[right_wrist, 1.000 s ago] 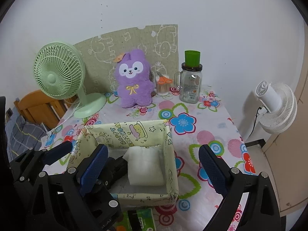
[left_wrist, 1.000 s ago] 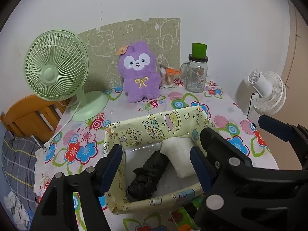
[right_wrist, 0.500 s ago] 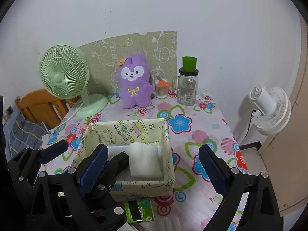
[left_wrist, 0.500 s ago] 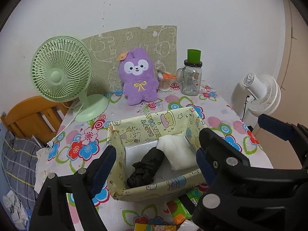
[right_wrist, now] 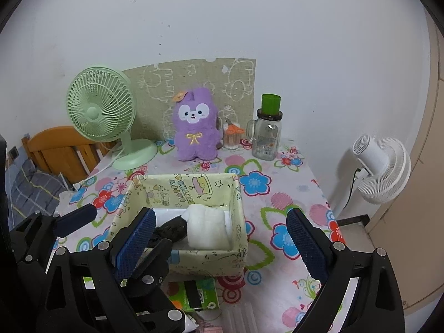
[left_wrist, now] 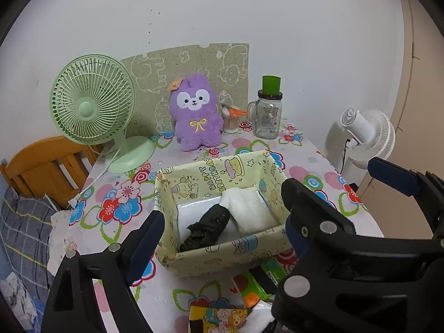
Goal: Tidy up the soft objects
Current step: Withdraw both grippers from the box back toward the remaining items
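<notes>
A pale yellow cartoon-print box point(left_wrist: 222, 252) point(right_wrist: 205, 260) stands on the flowered tablecloth. In it lie a black cloth bundle point(left_wrist: 206, 227) point(right_wrist: 170, 229) on the left and a folded white cloth point(left_wrist: 247, 208) point(right_wrist: 206, 229) on the right. My left gripper point(left_wrist: 222, 211) hovers in front of the box; its jaws are opening and nothing is between the pads. My right gripper point(right_wrist: 220, 215) stands open and bare beside it, to the right. A purple plush toy point(left_wrist: 195, 113) point(right_wrist: 195, 125) sits upright at the back of the table.
At the back stand a green desk fan point(left_wrist: 91, 111), a glass jar point(left_wrist: 267, 116) with a green cup on top, and a small holder with orange scissors point(left_wrist: 231, 116). A white fan point(left_wrist: 369, 136) is off the right edge, a wooden chair point(left_wrist: 41, 163) to the left. A green packet point(right_wrist: 198, 294) lies before the box.
Both grippers have drawn back and slightly up from the box, which now looks smaller. The left jaws have widened. Packets at the table's front have come into view.
</notes>
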`<action>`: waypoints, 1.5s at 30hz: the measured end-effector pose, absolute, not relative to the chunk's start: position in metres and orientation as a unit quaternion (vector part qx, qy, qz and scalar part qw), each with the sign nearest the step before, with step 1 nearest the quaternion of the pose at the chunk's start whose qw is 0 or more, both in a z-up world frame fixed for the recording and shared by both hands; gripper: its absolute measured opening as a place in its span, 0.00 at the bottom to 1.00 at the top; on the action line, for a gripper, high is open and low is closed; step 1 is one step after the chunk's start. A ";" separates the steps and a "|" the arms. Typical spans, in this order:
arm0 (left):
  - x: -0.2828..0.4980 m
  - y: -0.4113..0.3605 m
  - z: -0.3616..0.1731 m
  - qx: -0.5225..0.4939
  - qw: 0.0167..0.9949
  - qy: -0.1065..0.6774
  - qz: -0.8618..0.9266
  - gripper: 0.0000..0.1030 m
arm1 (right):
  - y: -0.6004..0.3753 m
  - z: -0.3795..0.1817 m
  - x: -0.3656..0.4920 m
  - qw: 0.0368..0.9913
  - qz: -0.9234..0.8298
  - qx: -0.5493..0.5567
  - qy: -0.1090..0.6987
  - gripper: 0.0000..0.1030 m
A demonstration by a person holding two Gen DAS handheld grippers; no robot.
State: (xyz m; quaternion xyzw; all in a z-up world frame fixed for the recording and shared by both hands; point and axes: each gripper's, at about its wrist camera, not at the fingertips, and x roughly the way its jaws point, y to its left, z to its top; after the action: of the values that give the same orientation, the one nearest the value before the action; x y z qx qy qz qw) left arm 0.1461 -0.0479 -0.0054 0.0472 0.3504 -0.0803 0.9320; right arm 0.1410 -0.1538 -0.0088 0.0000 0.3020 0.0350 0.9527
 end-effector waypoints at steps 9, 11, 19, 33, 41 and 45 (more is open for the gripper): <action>0.125 -0.047 -0.003 0.043 0.938 0.334 -0.083 0.95 | -0.152 -0.008 0.123 0.955 0.041 -0.001 0.295 0.94; 0.123 -0.047 -0.004 0.044 0.938 0.334 -0.084 0.95 | -0.152 -0.010 0.120 0.955 0.041 -0.002 0.295 0.94; 0.111 -0.048 -0.007 0.045 0.936 0.336 -0.091 0.96 | -0.152 -0.014 0.108 0.955 0.046 -0.004 0.292 0.94; 0.087 -0.050 -0.015 0.042 0.938 0.327 -0.103 0.96 | -0.153 -0.023 0.085 0.957 0.055 -0.001 0.286 0.94; 0.076 -0.054 -0.026 0.044 0.938 0.327 -0.106 0.96 | -0.157 -0.037 0.074 0.957 0.058 0.002 0.286 0.94; 0.071 -0.058 -0.037 0.049 0.938 0.327 -0.100 0.95 | -0.161 -0.050 0.070 0.955 0.060 0.008 0.291 0.94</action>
State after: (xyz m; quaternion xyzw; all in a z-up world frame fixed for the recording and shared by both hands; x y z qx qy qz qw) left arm 0.0708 -0.0579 -0.0370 0.0491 0.3274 -0.1001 0.9383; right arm 0.0703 -0.1612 -0.0503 0.0077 0.2907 0.0597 0.9549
